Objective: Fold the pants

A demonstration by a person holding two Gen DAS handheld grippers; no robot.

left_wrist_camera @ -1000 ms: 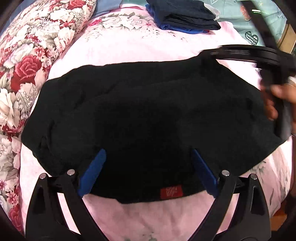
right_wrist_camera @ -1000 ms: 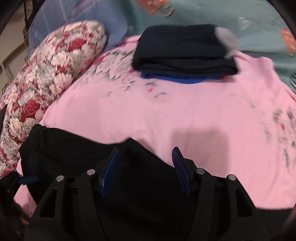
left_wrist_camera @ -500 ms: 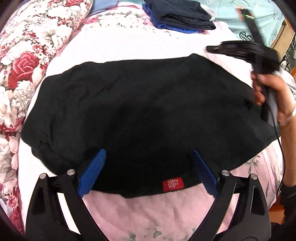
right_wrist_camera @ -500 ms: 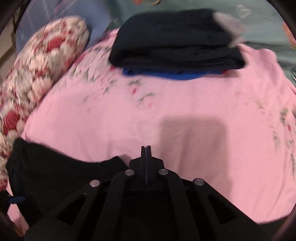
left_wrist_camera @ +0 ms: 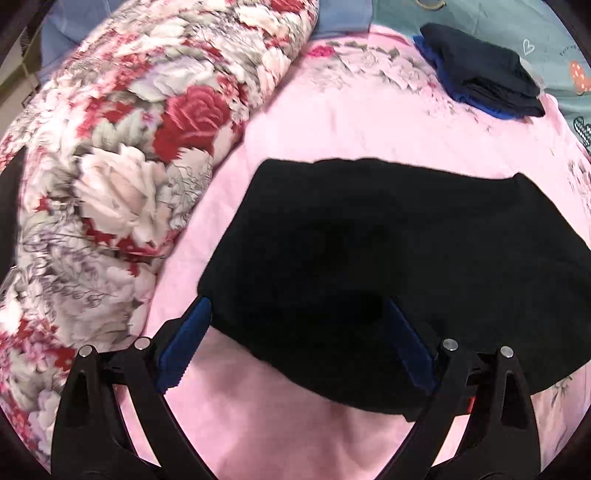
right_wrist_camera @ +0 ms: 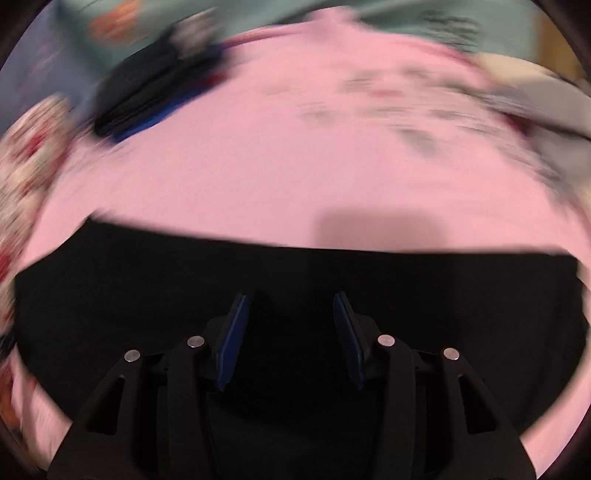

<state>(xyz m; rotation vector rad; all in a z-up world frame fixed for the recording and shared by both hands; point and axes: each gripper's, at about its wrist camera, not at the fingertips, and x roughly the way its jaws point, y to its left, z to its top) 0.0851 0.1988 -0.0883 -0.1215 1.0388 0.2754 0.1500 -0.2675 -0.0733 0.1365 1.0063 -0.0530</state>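
Pink bedsheet (left_wrist_camera: 332, 125) with a faint floral print covers the bed and serves as the work surface.

Surroundings:
- Floral bolster (left_wrist_camera: 122, 173), red and cream roses, lies along the left edge of the sheet in the left wrist view, close beside the pants' left end.
- Stack of folded dark clothes (left_wrist_camera: 484, 77), with a blue garment at the bottom, sits at the far right of the sheet, well apart from the pants; it shows blurred at upper left in the right wrist view.
- Teal printed cover (left_wrist_camera: 517, 33) lies beyond the stack.

Task item:
- Black pants (left_wrist_camera: 369, 266), folded into a broad flat panel, lie on the sheet in the near half of the bed. Nothing rests on top of them.

Grippers:
- Left gripper (left_wrist_camera: 295, 314) points steeply down over the near left corner of the pants, jaws wide apart; the left blue pad (left_wrist_camera: 184, 343) stands just off the fabric's edge over the sheet, the right one over the cloth. No cloth is pinched.
- Right gripper (right_wrist_camera: 290, 306) points steeply down over the middle of the pants; the picture is heavily motion-blurred. Its jaws are opening, blue pads parted over the fabric, gripping nothing.
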